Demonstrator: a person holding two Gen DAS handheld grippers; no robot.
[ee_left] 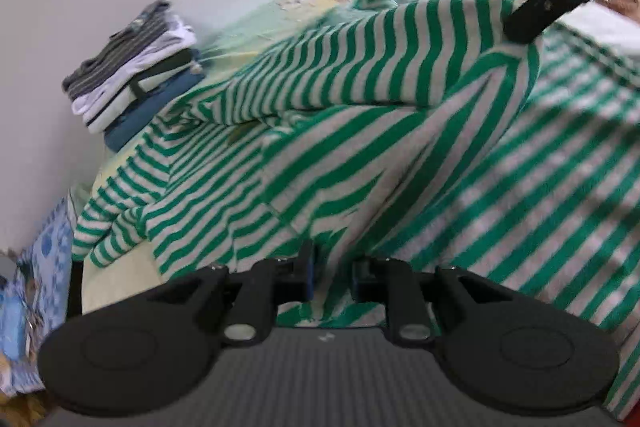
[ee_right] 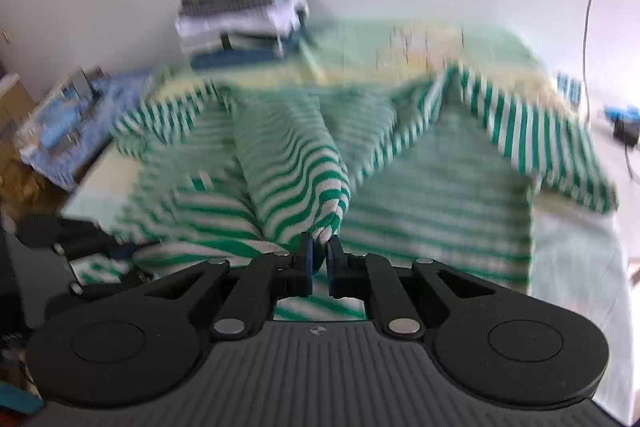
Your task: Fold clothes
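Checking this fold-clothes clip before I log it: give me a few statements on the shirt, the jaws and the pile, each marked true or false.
1. The right gripper has its jaws shut on the striped shirt. True.
2. The shirt is striped red and white. False: green and white.
3. A stack of folded clothes sits by the wall. True.
4. The shirt is folded and stacked. False: it is spread across the bed.
5. The left gripper has fabric between its jaws. True.

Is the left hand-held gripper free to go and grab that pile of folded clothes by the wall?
Probably not yet. The left hand-held gripper looks shut on the green striped shirt, so it would have to let go first. The pile of folded clothes sits beyond the shirt, with nothing else between.
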